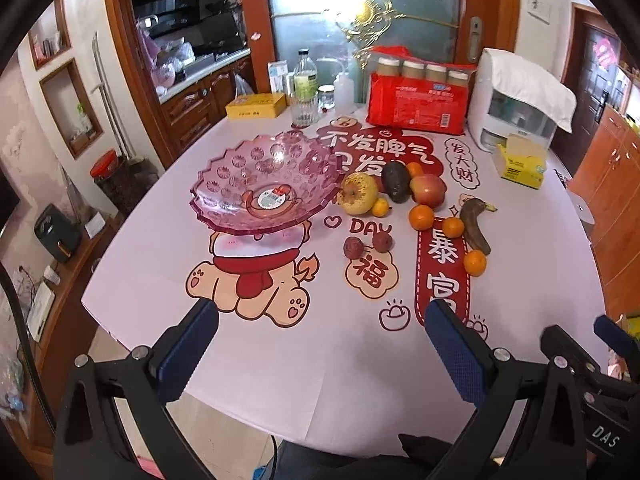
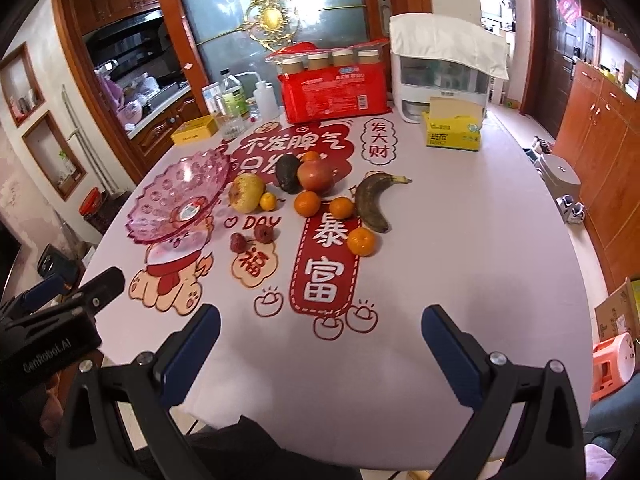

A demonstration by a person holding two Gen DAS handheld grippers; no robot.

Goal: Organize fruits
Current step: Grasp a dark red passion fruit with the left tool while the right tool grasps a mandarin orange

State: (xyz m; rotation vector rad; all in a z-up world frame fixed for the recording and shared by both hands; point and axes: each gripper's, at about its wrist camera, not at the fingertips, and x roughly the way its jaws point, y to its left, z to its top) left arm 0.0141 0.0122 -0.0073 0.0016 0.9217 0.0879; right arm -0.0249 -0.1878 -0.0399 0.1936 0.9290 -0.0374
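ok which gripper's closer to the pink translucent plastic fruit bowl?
Left. The left gripper hangs over the near table edge with the pink translucent plastic fruit bowl ahead, slightly left. The right gripper sits further right; the bowl lies far off to its left.

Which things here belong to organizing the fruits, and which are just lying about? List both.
For the job: pink bowl, yellow apple, avocado, red apple, banana, oranges, two lychees, both open grippers, left and right.

Lying about: red drink pack, tissue box, yellow tin, bottles, white appliance.
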